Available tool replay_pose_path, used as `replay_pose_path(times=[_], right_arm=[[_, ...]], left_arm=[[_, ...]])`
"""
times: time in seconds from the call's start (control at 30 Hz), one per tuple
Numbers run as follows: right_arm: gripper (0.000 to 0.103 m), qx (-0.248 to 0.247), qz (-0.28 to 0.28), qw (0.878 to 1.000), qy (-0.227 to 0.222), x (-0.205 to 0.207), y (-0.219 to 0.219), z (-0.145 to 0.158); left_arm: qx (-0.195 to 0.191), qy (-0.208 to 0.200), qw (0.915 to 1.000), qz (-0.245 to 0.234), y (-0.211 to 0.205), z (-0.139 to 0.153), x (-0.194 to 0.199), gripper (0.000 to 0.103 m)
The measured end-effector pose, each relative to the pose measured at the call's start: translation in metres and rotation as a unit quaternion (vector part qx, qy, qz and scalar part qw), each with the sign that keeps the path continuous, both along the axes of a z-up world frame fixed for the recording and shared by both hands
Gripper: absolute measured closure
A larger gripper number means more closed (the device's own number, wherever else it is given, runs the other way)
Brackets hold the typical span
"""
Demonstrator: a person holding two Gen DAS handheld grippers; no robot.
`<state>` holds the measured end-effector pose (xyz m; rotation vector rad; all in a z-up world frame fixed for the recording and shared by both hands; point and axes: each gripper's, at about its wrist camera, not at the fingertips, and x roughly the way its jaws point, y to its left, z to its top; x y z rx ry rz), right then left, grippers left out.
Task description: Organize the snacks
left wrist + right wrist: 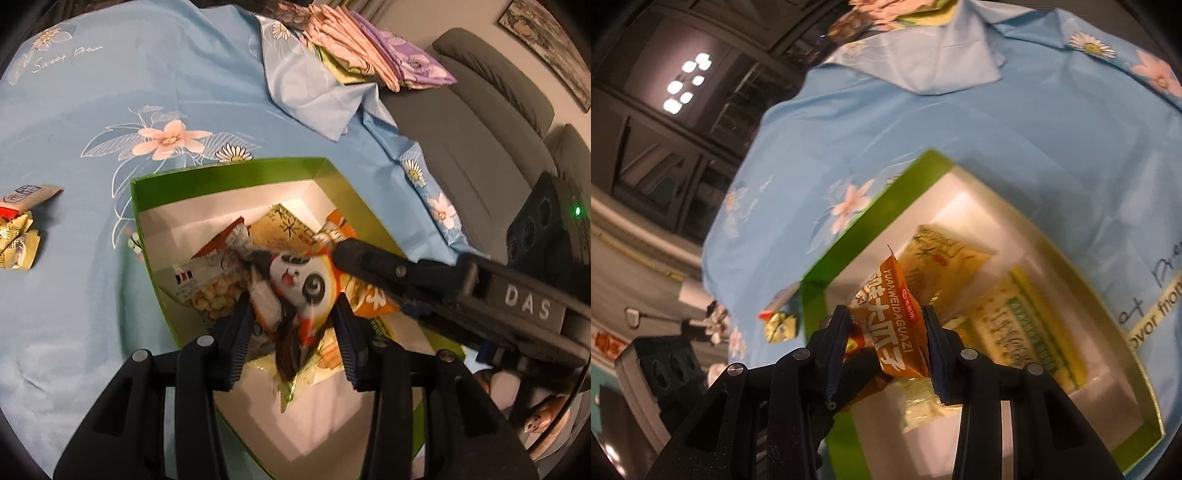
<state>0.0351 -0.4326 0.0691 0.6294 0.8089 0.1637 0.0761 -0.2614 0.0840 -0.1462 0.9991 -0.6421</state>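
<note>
Carrying two snack packets over the green box (229, 173), ready to drop them in.

On the left, the left hand-held gripper (291, 325) pinches a panda-print packet (299, 280); on the right, the right hand-held gripper (886, 339) clamps an orange seed packet (890, 306). Next, judging by this, each must part its jaws above the box, then fetch the loose packets (18, 229) lying left on the table (74, 147).

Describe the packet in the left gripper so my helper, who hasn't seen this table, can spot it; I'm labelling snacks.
On the blue floral tablecloth stands an open green box with a white inside, part filled with snack packets. Over it, the left gripper is shut on the panda packet. Unlike the orange and yellow packets around it, it shows a black-and-white cartoon panda face.
</note>
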Motion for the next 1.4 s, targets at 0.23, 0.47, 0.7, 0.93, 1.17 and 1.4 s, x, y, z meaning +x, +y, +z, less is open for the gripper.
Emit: replay_pose_path(times=[0.23,0.47,0.7,0.93,1.17,1.4], right_arm=[[0.044,-0.035,-0.038,0.999,0.004,-0.004,-0.005,0.003],[0.033,-0.069,-0.050,0.996,-0.020,-0.011,0.003,0.014],[0.025,-0.132,-0.053,0.989,-0.033,-0.011,0.026,0.023],[0.021,-0.185,-0.046,0.979,-0.066,-0.020,0.058,0.040],[0.017,-0.203,0.006,0.975,-0.091,-0.031,0.118,0.054],[0.013,-0.160,0.125,0.979,-0.023,0.031,0.214,0.040]], left_arm=[[-0.022,-0.004,0.9997,0.008,0.017,0.004,-0.008,0.043],[-0.040,-0.021,0.9980,0.046,0.057,0.022,-0.026,0.021],[-0.009,-0.034,0.9926,0.116,0.135,0.030,-0.044,0.008],[0.014,-0.011,0.9819,0.188,0.225,0.009,-0.053,0.003],[0.008,0.004,0.9614,0.275,0.280,-0.005,-0.037,0.001],[-0.002,0.030,0.9453,0.325,0.309,-0.007,-0.037,0.001]])
